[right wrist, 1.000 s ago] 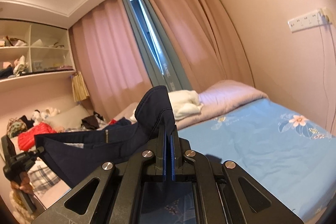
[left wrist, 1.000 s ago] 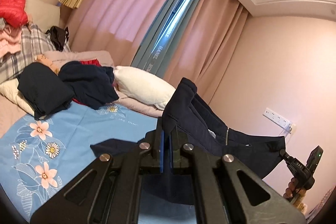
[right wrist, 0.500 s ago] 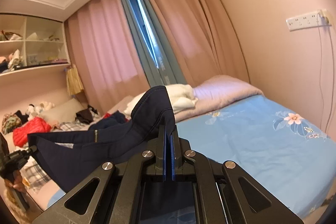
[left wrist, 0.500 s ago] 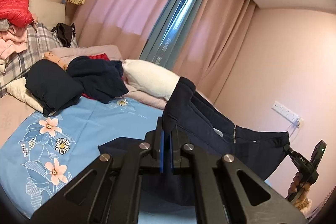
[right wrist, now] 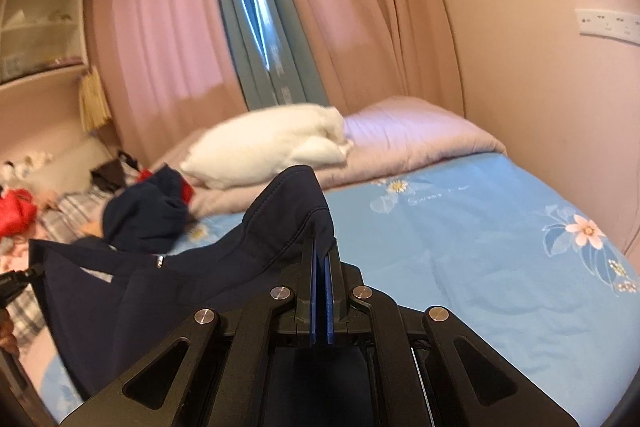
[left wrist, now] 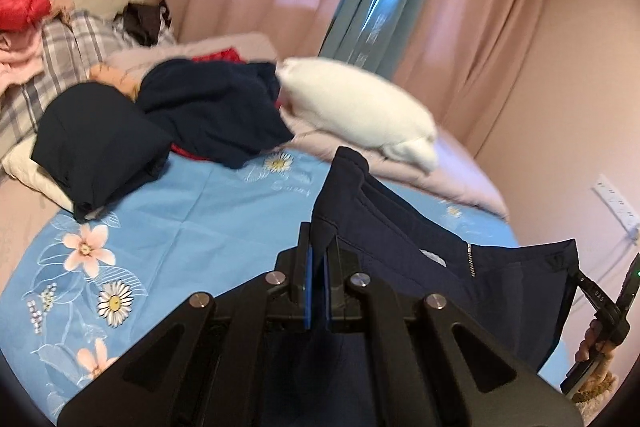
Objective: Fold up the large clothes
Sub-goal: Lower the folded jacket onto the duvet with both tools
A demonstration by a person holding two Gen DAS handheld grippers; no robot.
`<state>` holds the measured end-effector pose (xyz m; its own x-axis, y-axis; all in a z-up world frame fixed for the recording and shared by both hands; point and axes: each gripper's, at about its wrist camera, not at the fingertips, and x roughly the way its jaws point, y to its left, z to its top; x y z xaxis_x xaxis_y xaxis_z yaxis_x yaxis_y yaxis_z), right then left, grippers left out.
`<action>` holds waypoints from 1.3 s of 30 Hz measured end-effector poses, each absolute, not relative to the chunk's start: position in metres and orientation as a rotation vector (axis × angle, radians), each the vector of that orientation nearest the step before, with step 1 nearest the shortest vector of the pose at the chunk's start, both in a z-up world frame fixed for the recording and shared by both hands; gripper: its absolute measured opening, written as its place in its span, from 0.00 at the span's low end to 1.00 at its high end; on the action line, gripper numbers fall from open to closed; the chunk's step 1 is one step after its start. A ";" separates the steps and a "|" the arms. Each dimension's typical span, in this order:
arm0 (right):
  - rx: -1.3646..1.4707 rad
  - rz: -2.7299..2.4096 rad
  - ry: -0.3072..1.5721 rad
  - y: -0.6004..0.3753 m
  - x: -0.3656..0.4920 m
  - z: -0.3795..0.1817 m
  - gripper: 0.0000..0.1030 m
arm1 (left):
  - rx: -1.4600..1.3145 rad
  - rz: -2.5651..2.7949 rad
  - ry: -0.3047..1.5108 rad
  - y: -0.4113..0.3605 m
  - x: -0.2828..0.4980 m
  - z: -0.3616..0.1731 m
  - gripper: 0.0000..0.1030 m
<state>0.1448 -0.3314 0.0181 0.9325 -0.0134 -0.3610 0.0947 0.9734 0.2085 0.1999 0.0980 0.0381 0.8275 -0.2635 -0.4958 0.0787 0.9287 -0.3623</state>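
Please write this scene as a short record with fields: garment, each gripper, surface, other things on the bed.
garment: dark navy trousers, stretched in the air between both grippers
left gripper: shut on trousers
right gripper: shut on trousers
surface: blue floral sheet on bed
other things: white pillow, folded dark clothes, loose navy heap

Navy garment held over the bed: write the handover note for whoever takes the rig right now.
Left gripper: shut on one top corner of the navy garment.
Right gripper: shut on the other top corner.
The garment, with a zip, hangs stretched between the two grippers above the blue floral sheet; its lower part is hidden behind the grippers.
Done: picked up and spread.
Left: lay it flat on the bare sheet and make every fold. Folded dark clothes and a loose navy pile lie near the white pillow.
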 end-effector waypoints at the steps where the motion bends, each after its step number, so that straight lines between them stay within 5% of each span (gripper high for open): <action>1: 0.233 -0.052 0.385 -0.331 0.154 0.012 0.03 | -0.335 -0.179 0.586 0.096 0.211 0.032 0.03; 20: 0.189 -0.263 0.842 -0.334 0.267 -0.129 0.03 | -0.215 0.006 1.023 0.094 0.335 -0.145 0.10; 39: 0.148 -0.305 0.887 -0.335 0.274 -0.142 0.03 | -0.189 0.085 1.072 0.102 0.322 -0.154 0.27</action>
